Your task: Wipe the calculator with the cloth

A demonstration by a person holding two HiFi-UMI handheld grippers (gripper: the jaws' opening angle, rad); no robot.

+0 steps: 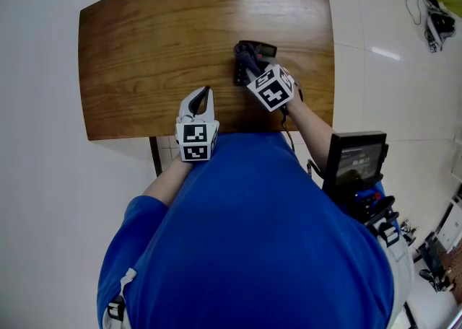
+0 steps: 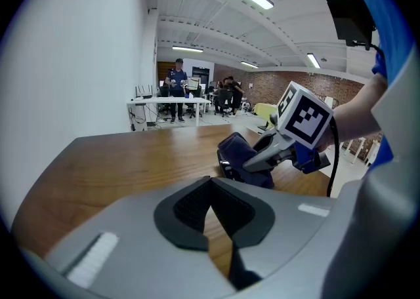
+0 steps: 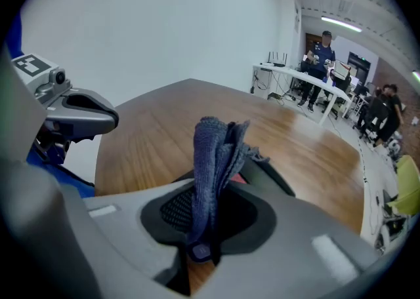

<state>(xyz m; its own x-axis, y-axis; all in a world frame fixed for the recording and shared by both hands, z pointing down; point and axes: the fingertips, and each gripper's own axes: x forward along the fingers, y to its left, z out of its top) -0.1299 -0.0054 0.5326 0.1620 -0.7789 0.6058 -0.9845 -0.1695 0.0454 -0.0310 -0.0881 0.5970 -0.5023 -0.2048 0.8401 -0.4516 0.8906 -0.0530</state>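
Note:
A dark calculator [image 1: 257, 51] lies on the wooden table [image 1: 144, 46], right of centre; only its display end shows. My right gripper [image 1: 249, 68] is over it, shut on a dark blue cloth [image 1: 244, 55] that covers most of the keys. In the right gripper view the cloth [image 3: 216, 150] stands bunched between the jaws, with bits of the calculator [image 3: 266, 172] behind it. My left gripper [image 1: 205, 92] rests at the table's near edge, left of the calculator, shut with nothing in it. In the left gripper view, the right gripper [image 2: 252, 160] presses the cloth [image 2: 237, 148] down.
A black screen on a stand [image 1: 356, 157] is to my right, off the table. The table's near edge [image 1: 123, 135] runs just under the left gripper. White floor surrounds the table. Far-off desks and people [image 2: 177, 91] show in both gripper views.

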